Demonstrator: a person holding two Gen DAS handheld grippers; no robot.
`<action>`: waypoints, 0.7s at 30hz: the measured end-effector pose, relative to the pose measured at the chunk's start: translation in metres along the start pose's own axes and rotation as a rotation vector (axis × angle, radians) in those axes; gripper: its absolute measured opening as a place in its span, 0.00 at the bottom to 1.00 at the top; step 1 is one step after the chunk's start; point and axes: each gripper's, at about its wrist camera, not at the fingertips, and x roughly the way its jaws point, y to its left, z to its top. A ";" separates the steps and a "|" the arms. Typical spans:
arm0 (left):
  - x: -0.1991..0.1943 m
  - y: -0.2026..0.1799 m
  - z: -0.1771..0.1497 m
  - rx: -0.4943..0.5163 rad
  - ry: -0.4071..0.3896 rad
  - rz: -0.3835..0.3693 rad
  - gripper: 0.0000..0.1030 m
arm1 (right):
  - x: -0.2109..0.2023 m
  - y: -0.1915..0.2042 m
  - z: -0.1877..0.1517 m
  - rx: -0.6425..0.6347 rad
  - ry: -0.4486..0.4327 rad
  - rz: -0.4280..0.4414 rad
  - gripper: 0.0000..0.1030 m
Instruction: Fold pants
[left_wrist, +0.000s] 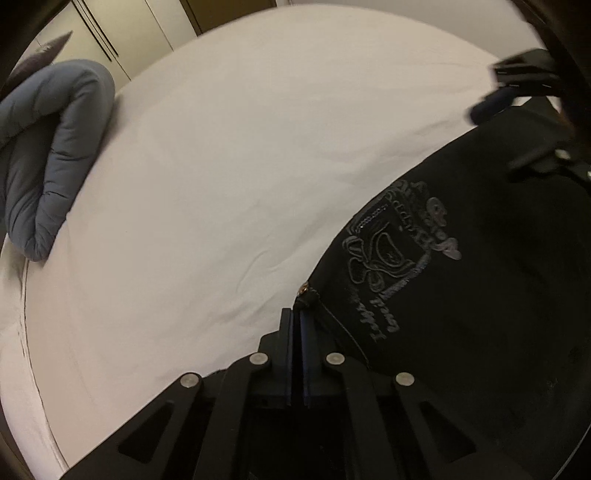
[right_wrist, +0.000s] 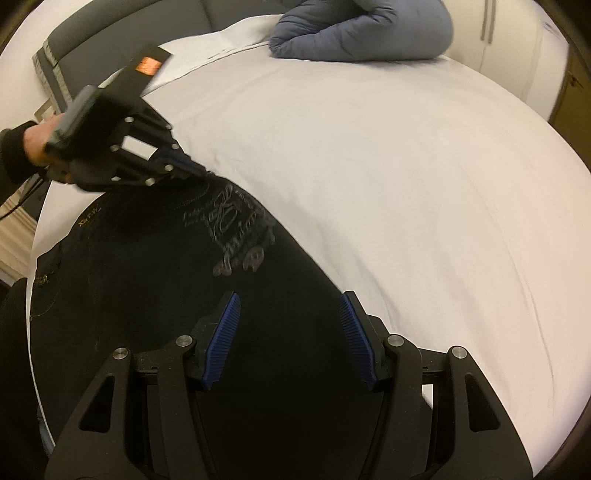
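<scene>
You have one pair of black embroidered pants (right_wrist: 155, 295) on the white-sheeted bed (right_wrist: 406, 184). Your left hand-held gripper (left_wrist: 297, 321) pinches their edge; your right hand-held gripper (right_wrist: 290, 314) hovers above them, jaws spread. One grey-blue padded duvet (right_wrist: 365, 33) lies well beyond the pants.

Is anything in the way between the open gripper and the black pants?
No, nothing visible is. The right gripper hangs open right over the black pants on the white bed. The left gripper is already shut on the pants' edge. The grey duvet lies far off.
</scene>
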 end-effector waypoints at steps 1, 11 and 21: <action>-0.004 -0.002 -0.004 0.002 -0.017 0.007 0.02 | 0.006 0.001 0.005 -0.011 0.011 -0.004 0.53; -0.042 -0.028 -0.025 0.043 -0.164 0.088 0.02 | 0.038 0.005 0.033 -0.057 0.093 0.004 0.53; -0.053 -0.025 -0.032 -0.024 -0.202 0.077 0.02 | 0.032 0.027 0.039 -0.007 0.076 0.005 0.08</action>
